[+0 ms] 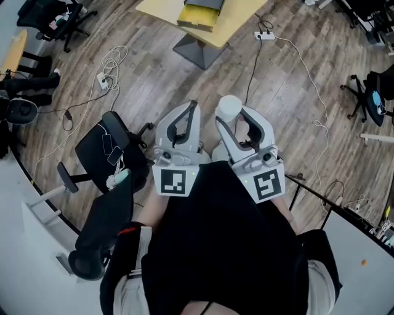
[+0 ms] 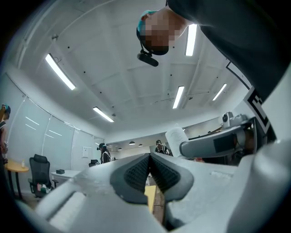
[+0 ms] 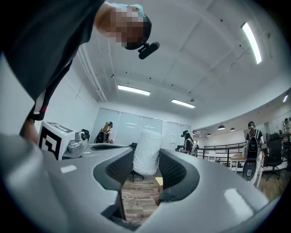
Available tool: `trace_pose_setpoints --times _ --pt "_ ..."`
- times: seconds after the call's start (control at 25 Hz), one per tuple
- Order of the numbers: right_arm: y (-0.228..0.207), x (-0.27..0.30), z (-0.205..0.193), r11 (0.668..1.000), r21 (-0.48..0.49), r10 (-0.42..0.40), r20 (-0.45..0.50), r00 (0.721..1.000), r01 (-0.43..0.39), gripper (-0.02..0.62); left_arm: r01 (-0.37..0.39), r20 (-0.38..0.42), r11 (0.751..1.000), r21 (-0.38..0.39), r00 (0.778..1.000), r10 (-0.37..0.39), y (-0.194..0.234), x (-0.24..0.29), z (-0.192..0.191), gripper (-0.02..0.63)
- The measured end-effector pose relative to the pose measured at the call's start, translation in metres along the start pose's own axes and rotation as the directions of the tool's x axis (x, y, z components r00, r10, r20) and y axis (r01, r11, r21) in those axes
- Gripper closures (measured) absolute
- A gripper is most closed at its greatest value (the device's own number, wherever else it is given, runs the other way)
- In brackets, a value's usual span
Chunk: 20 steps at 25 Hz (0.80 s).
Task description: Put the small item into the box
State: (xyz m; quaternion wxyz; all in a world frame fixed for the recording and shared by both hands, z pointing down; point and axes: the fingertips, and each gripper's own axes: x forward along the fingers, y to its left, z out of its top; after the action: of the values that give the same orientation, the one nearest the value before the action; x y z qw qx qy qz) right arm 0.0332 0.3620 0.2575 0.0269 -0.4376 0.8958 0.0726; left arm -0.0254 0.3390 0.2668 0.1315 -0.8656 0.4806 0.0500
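The right gripper (image 1: pixel 236 122) is clamped on the white roll (image 1: pixel 229 106). At its 9 o'clock, just beside it, the left gripper (image 1: pixel 192 109) has its jaws together, empty. The box (image 1: pixel 198 17) lies on a table (image 1: pixel 237 24) at 12 o'clock, well apart.

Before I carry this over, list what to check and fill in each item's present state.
1. Grip on the white roll: ok, the right gripper has both pads against it.
2. Left gripper free: ok, jaws together with nothing between them.
3. Box in sight: ok, it sits on the yellow table ahead.
4. Box open to receive the roll: cannot tell from the head view.
5. Floor on the way: not ok, a cable runs from the power strip toward you, so step carefully.
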Motion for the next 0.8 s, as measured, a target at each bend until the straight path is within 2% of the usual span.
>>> trace_pose_setpoints --times 0.48,0.8 --pt "0.036 0.01 0.0 1.0 0.011 -0.023 0.01 1.0 0.023 0.417 0.035 0.019 0.999 0.002 0.999 -0.035 0.02 -0.03 0.0 0.604" --pt "0.046 0.018 -0.001 1.0 0.008 -0.01 0.011 1.0 0.009 0.416 0.035 0.022 0.999 -0.013 0.999 -0.034 0.032 -0.034 -0.006 0.604"
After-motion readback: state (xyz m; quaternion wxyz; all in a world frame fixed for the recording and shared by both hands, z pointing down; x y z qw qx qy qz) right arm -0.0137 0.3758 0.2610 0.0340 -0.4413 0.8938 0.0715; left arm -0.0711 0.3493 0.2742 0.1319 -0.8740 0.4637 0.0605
